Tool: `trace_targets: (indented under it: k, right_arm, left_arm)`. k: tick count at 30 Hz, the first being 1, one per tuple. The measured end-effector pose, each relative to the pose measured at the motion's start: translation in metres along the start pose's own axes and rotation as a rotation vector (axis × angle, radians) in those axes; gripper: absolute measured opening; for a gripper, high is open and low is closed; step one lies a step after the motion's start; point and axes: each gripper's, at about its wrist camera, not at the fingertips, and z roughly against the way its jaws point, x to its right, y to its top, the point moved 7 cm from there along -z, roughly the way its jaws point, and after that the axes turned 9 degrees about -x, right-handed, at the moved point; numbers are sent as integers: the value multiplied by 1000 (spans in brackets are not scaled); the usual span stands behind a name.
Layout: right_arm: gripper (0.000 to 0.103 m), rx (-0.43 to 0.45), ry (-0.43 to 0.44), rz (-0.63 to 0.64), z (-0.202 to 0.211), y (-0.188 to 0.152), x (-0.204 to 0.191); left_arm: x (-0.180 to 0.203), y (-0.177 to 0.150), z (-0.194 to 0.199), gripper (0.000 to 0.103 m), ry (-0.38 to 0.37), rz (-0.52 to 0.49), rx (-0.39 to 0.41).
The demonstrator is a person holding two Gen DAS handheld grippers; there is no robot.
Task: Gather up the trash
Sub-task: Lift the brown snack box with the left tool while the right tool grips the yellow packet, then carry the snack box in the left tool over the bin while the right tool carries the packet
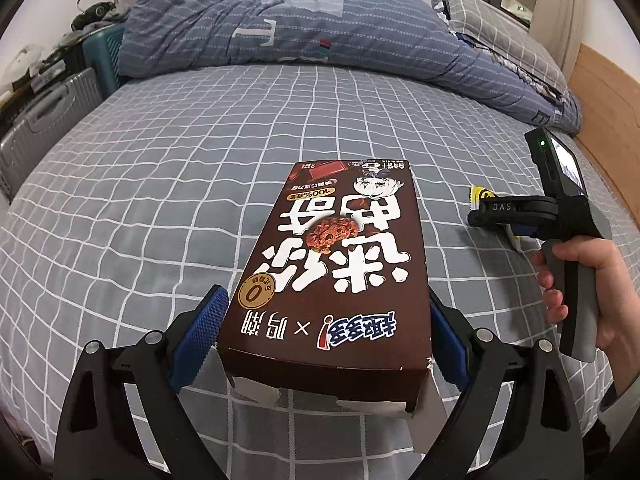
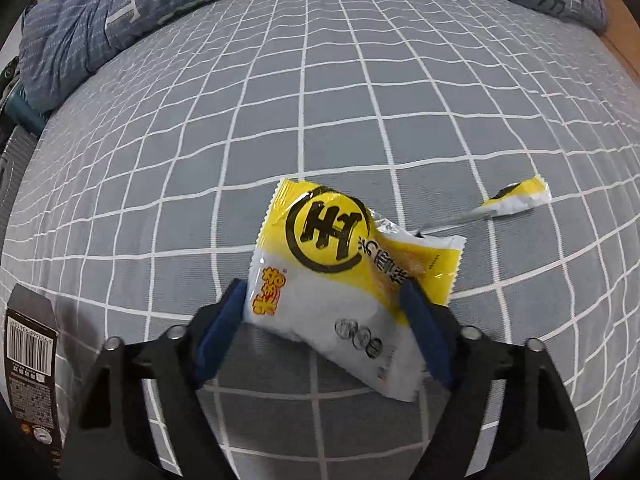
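Grey checked bedsheet (image 2: pixel 320 92) covers the bed that carries all the litter, with a rumpled blue quilt (image 1: pixel 280 28) heaped along its far side.

Nearest the right gripper (image 2: pixel 326 332) lies the yellow-and-white snack wrapper (image 2: pixel 348 276), flat and crinkled on the sheet. The blue fingers (image 2: pixel 222 328) stand at about half spread on either side of its lower white end, with the wrapper between them; both pads sit at or against the wrapper's edges, but whether they pinch it firmly yet I cannot tell. The gripper points steeply down, which suits picking thin film off soft bedding. A torn-off yellow wrapper strip (image 2: pixel 516 196) lies apart to the right on the sheet, presumably the next piece to gather.

The left gripper (image 1: pixel 326 336) holds the brown chocolate biscuit box (image 1: pixel 332 264) across its width near the torn, open end, its fingers (image 1: pixel 200 340) clamped on the two long sides. The box juts forward over the bed with its printed face up, likely kept aside as trash already collected while the other hand works. From the left wrist view, the person's right hand (image 1: pixel 576 276) grips the other tool's handle over the wrapper.

Beside the bed stand a grey suitcase (image 1: pixel 44 120) and a teal crate (image 1: pixel 104 52).
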Motion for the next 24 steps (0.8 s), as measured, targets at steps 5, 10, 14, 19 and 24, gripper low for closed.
trace_targets:
  k: [5, 10, 14, 19, 24]
  right_arm:
    - [33, 4, 14, -3, 7, -3, 16]
    - [28, 80, -12, 71, 26, -4, 16]
    - [27, 144, -49, 139, 41, -17, 11]
    - [28, 172, -38, 169, 57, -36, 16]
    - [28, 201, -37, 180, 74, -50, 16]
  left_arm:
    - [-1, 1, -1, 90, -1, -1, 0]
    - [-1, 1, -1, 90, 0, -1, 2]
    - [3, 1, -2, 90, 6, -4, 8]
    - [7, 1, -1, 90, 14, -14, 12]
    - [11, -1, 8, 90, 15, -6, 26]
